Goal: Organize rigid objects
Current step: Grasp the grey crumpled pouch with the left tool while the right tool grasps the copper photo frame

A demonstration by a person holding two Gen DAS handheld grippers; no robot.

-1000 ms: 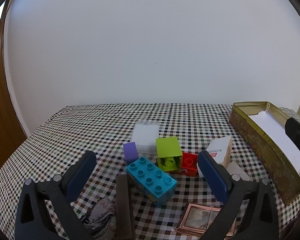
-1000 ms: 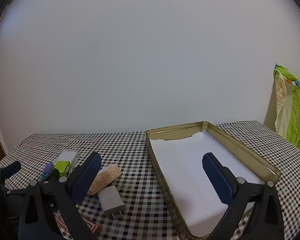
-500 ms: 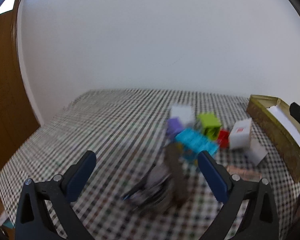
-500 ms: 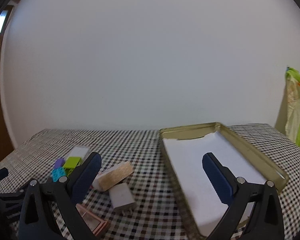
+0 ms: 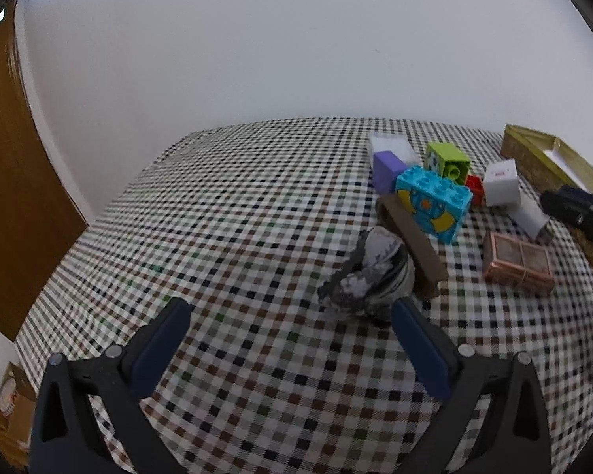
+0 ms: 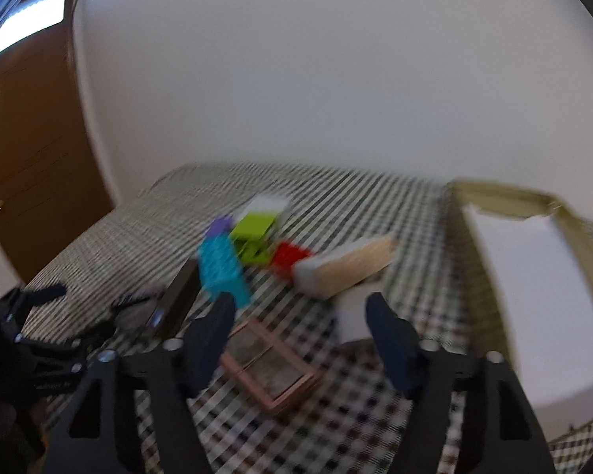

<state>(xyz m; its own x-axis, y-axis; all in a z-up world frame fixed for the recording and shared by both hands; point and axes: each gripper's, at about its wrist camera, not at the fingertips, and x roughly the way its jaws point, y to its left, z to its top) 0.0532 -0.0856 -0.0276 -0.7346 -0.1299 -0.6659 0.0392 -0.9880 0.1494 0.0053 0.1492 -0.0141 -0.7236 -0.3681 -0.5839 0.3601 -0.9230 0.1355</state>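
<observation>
A cluster of objects lies on the checked tablecloth: a cyan brick [image 5: 433,201], a green brick [image 5: 446,160], a purple block [image 5: 387,170], a red brick [image 5: 475,189], a white box [image 5: 501,182], a brown bar [image 5: 411,237], a copper case [image 5: 518,262] and a grey bundle [image 5: 369,274]. My left gripper [image 5: 288,335] is open and empty, just left of and nearer than the bundle. My right gripper [image 6: 296,328] is open and empty, above the copper case [image 6: 271,367]. The right wrist view is blurred.
A gold tin tray [image 6: 533,276] with a white lining stands at the right; its end shows in the left wrist view [image 5: 533,158]. A white charger [image 6: 352,312] lies near it. A brown door [image 5: 8,197] is at the left. The table's left edge [image 5: 59,276] is close.
The left gripper has swung left and pulled back, so the cluster now sits to its right. The right gripper has swung left from the tray toward the cluster and narrowed somewhat.
</observation>
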